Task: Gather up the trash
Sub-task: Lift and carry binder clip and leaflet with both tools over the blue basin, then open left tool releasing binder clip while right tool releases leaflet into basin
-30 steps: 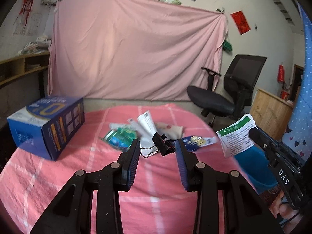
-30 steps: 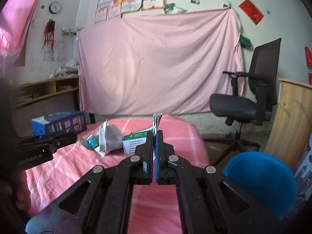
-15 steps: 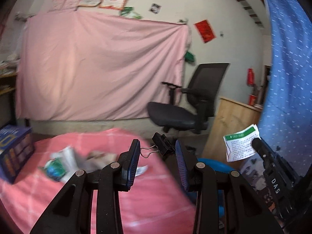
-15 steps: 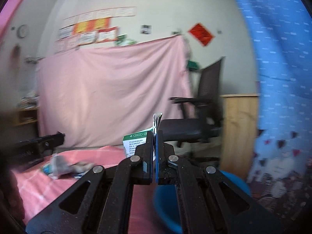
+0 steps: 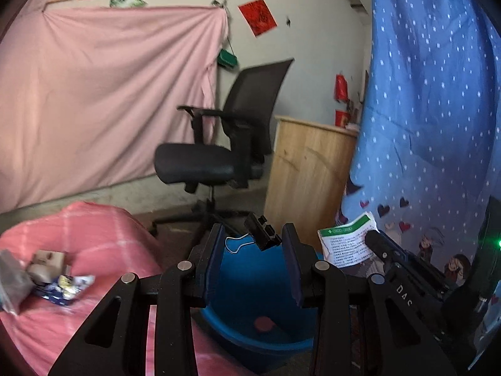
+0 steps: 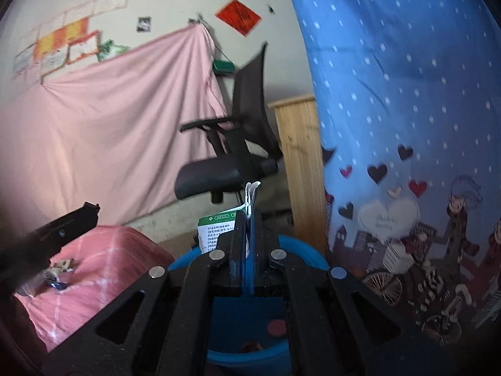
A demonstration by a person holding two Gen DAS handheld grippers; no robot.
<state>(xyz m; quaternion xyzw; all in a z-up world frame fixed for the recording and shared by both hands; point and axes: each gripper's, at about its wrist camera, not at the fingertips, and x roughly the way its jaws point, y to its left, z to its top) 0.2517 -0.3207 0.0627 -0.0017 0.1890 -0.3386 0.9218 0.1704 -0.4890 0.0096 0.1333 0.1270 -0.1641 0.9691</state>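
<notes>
Two grippers: both over the blue bin (image 5: 250,338).
Left gripper (image 5: 253,244): jaws narrowed on a black binder clip (image 5: 262,235), gripped at its wire handle and right side.
Right gripper (image 6: 248,219): pressed shut on a folded paper leaflet (image 6: 219,228).
Table (image 5: 103,244): pink cloth, leftover wrappers (image 5: 62,285) at its left.

A pink sheet (image 5: 103,94) hung on the pale wall (image 5: 313,37) behind a black office chair (image 5: 225,144). A wooden cabinet (image 5: 307,169) stood beside a blue dotted curtain (image 5: 432,94).
</notes>
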